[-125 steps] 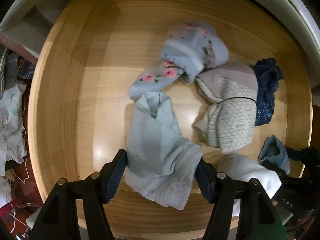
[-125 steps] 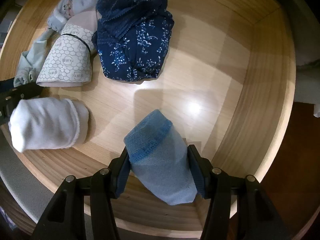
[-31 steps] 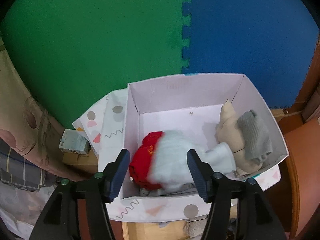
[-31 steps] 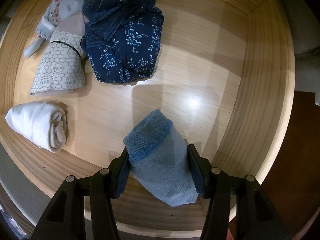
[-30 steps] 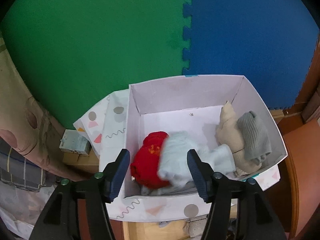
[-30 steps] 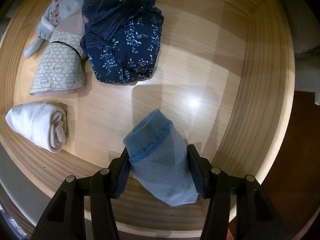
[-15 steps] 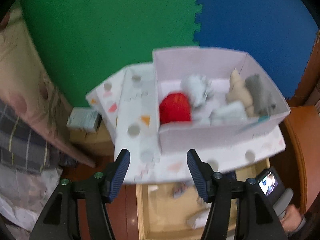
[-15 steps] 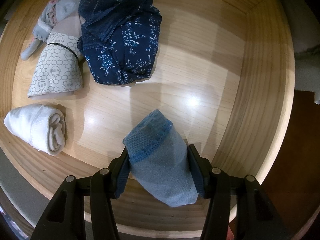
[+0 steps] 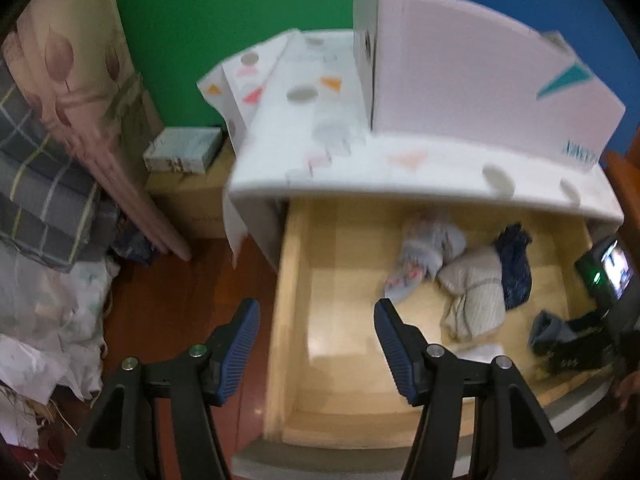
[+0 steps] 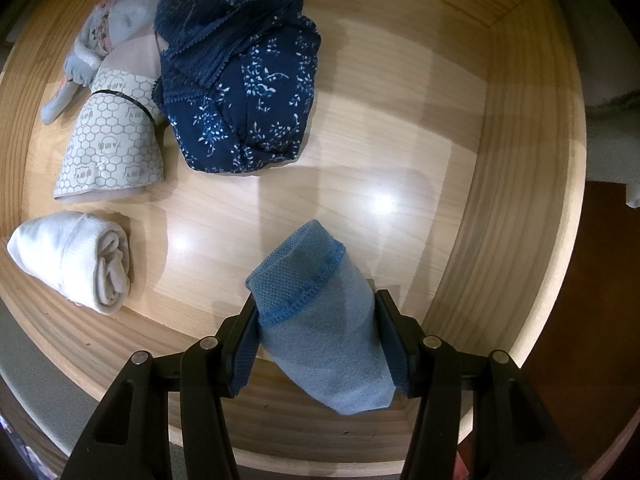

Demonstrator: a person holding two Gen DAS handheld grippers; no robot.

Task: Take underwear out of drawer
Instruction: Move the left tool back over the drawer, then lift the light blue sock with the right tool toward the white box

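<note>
Underwear still in wooden drawer (image 10: pixel 520 184): light-blue mesh pair (image 10: pixel 320 320) pinched between right gripper (image 10: pixel 316 344) pads, low near front wall, right side. Beyond it, navy floral pair (image 10: pixel 244 108) mid-back, honeycomb-print pair (image 10: pixel 112 144) just left of it and touching, pale floral pair (image 10: pixel 92 40) back-left, white rolled pair (image 10: pixel 72 256) front-left, apart from the gripper. Left gripper (image 9: pixel 316 344) jaws spread, nothing between them, above drawer's left wall; white box (image 9: pixel 472 80) sits on patterned cabinet top (image 9: pixel 320 120) behind.

Wooden drawer (image 10: pixel 520 184) floor carries navy floral bundle (image 10: pixel 244 112), honeycomb-print roll (image 10: pixel 112 144), white roll (image 10: pixel 76 260), grey floral piece (image 10: pixel 104 36).
</note>
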